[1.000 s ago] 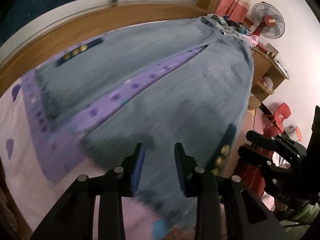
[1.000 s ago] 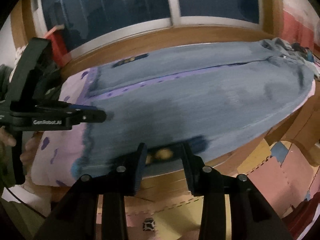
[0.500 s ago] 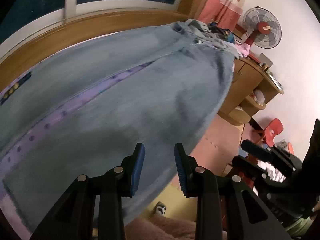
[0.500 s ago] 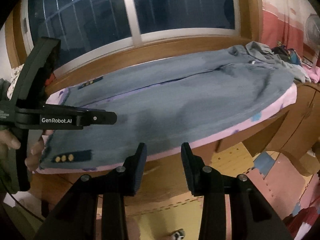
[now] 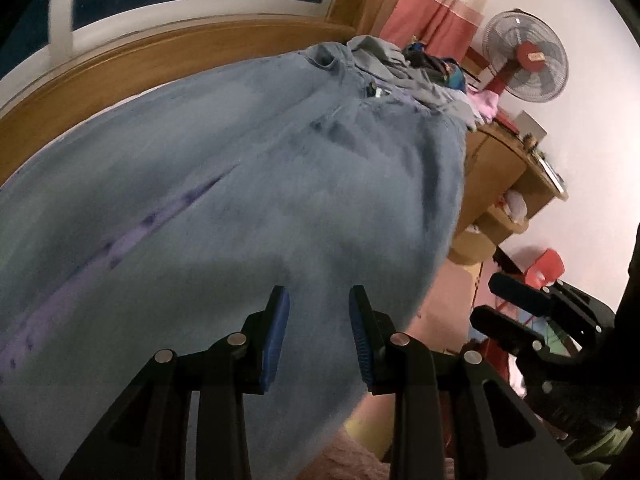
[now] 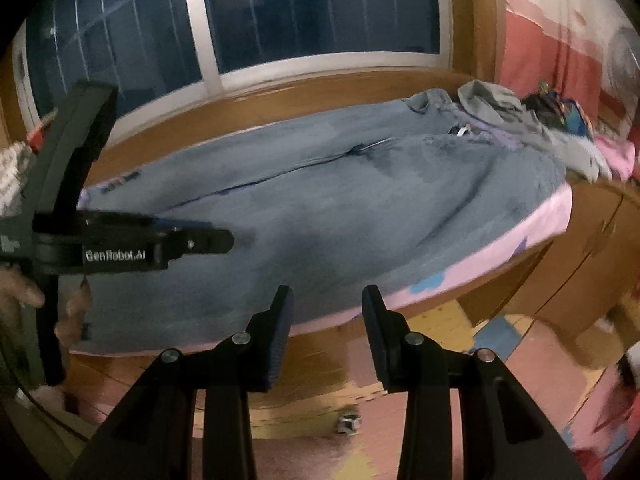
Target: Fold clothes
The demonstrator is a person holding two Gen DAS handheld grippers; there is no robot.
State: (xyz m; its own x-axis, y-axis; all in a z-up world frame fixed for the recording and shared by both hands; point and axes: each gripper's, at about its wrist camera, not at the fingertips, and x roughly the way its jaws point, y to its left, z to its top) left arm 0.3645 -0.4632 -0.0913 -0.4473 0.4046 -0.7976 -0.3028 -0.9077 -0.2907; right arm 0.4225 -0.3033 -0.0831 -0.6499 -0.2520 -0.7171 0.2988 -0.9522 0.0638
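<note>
Pale blue jeans (image 5: 280, 180) lie spread flat along the bed, legs side by side, waist at the far right end (image 6: 436, 108). My left gripper (image 5: 318, 320) hovers over the near leg around the thigh, open, with nothing between its blue pads. It also shows in the right wrist view as a black arm (image 6: 160, 240) above the denim, a hand behind it. My right gripper (image 6: 326, 320) hangs just off the bed's near edge, over the floor, open and empty. From the left wrist view the right gripper (image 5: 532, 312) is beside the bed.
A pink and purple sheet (image 6: 500, 240) covers the bed. A heap of other clothes (image 6: 520, 120) lies past the waistband. A wooden cabinet (image 5: 500, 168) and a fan (image 5: 524, 64) stand at the bed's end. Window and wooden sill (image 6: 280, 80) run behind. Foam floor mats (image 6: 440, 400) lie below.
Both grippers have swept sideways along the jeans from the hem end toward the waist. The buttoned cuffs have left both views. Jaws unchanged.
</note>
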